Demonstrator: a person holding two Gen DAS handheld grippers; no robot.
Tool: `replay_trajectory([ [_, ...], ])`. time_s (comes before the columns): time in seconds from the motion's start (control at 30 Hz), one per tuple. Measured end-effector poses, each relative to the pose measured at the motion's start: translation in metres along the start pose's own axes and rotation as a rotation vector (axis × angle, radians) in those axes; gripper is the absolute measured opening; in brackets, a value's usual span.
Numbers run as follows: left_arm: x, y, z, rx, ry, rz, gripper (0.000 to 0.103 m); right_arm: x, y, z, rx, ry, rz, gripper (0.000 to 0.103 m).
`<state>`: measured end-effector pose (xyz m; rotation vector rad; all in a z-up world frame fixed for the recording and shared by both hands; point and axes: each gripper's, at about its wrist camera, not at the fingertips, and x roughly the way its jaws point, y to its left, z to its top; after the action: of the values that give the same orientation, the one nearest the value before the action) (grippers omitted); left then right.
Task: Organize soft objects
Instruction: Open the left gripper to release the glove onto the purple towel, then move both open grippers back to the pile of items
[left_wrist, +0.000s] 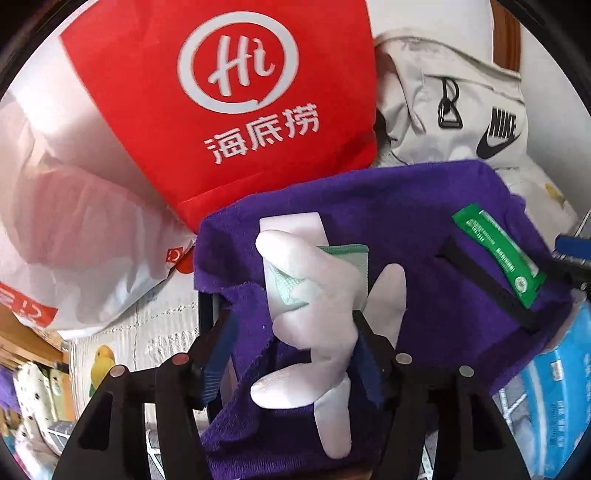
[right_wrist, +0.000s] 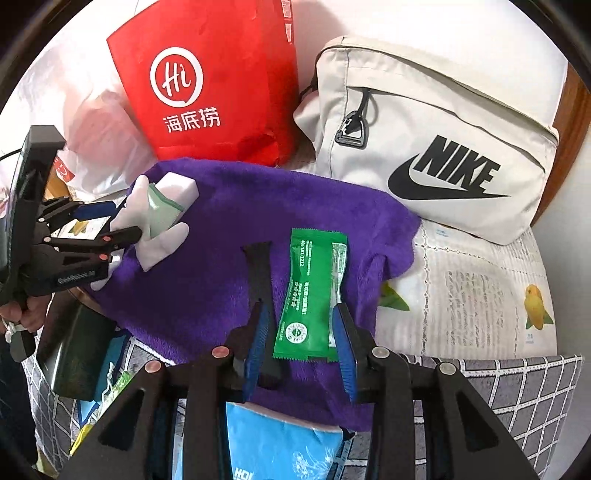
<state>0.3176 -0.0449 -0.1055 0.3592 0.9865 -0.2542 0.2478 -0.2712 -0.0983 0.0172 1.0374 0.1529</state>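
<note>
A purple towel (left_wrist: 424, 236) (right_wrist: 229, 236) is spread over a pile. On it lie a white glove (left_wrist: 314, 317) (right_wrist: 155, 240), a white sponge block with a pale green cloth (left_wrist: 295, 258) (right_wrist: 166, 206), a green sachet (left_wrist: 498, 254) (right_wrist: 310, 295) and a black strap (right_wrist: 260, 266). My left gripper (left_wrist: 291, 332) (right_wrist: 110, 225) is open around the white glove, its fingers on either side. My right gripper (right_wrist: 301, 325) is open, its blue-padded fingers astride the green sachet's near end.
A red paper bag with a white logo (left_wrist: 229, 92) (right_wrist: 210, 85) stands behind the towel. A beige Nike bag (right_wrist: 436, 136) (left_wrist: 461, 99) lies at the back right. A white plastic bag (left_wrist: 55, 221) is left. A blue pack (right_wrist: 280, 443) lies under the towel's near edge.
</note>
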Motion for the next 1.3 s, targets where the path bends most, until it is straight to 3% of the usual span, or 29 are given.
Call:
replay_trajectory([
  [0.17,-0.011,0.007,-0.003,-0.009,0.002,0.001,0.067,-0.004,0.002,-0.005,0.005,-0.001,0.007,0.036],
  [0.7,-0.074,0.025,-0.027,-0.083,-0.031,-0.003,0.068,-0.051,0.016,-0.027,0.024,-0.043,0.029,0.037],
  [1.0,-0.121,0.021,-0.077,-0.144,-0.060,-0.026,0.068,-0.080,0.041,-0.063,0.003,-0.045,0.050,0.037],
  [1.3,-0.156,0.000,-0.149,-0.223,-0.066,-0.132,0.068,-0.112,0.065,-0.116,-0.002,-0.040,0.083,0.037],
])
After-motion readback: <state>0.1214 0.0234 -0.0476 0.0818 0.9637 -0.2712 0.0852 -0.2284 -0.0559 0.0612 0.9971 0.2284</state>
